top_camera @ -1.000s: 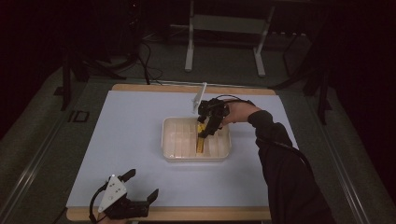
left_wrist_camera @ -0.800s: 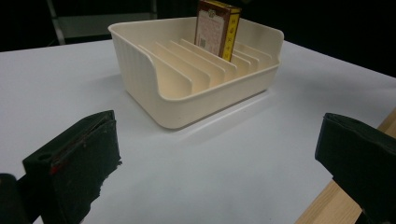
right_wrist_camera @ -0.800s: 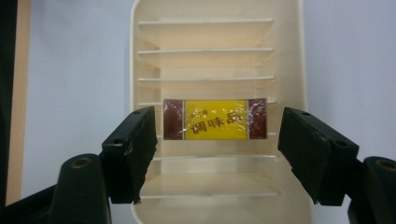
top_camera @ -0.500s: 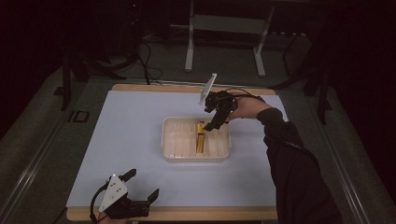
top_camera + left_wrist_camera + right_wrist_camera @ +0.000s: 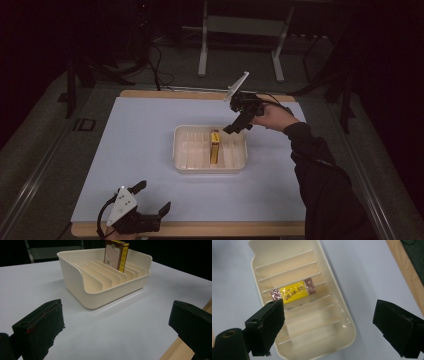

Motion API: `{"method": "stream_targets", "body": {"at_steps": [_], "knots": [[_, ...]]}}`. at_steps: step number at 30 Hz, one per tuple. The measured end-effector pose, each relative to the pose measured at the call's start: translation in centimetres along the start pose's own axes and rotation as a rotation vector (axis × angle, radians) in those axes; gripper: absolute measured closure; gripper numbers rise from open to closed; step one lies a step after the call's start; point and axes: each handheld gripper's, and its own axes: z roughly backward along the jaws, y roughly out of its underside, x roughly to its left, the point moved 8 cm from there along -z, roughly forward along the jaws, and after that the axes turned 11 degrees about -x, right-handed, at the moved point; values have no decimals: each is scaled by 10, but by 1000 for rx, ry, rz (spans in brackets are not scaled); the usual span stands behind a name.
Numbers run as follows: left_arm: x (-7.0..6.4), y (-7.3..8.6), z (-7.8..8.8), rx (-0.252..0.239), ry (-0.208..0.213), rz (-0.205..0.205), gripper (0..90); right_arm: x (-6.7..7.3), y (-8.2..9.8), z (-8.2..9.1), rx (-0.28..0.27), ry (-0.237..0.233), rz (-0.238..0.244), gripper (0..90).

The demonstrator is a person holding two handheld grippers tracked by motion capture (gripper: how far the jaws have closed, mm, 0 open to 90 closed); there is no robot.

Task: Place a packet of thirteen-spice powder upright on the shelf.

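Standing slotted in tray (image 5: 186, 159), box (image 5: 214, 148) is placed; right claw (image 5: 235, 125) above it, jaws just opened, empty; left claw (image 5: 152, 200) apart, idle.

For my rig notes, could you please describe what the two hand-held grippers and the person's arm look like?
Each hand-held gripper is black with two blocky black jaws. The left hand-held gripper carries a pale grey three-cornered plate on top, and a dark cable loops from its body. The right hand-held gripper has the same plate, seen edge-on, and a black cable trailing over the hand. The right arm wears a dark long sleeve.
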Motion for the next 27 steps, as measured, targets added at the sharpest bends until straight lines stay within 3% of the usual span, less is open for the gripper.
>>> {"method": "stream_targets", "body": {"at_steps": [9, 11, 23, 27], "knots": [[0, 0, 0, -2, -1, 2, 0, -7, 15, 6, -107, 91, -108, 102], [0, 0, 0, -2, 0, 0, 0, -7, 20, 7, -131, 88, -126, 102], [0, 0, -1, 1, 4, 1, 0, -16, 59, 4, -162, 208, -324, 105], [0, 0, -1, 1, 3, 1, 0, -17, 68, 5, -194, 237, -347, 105]]}}
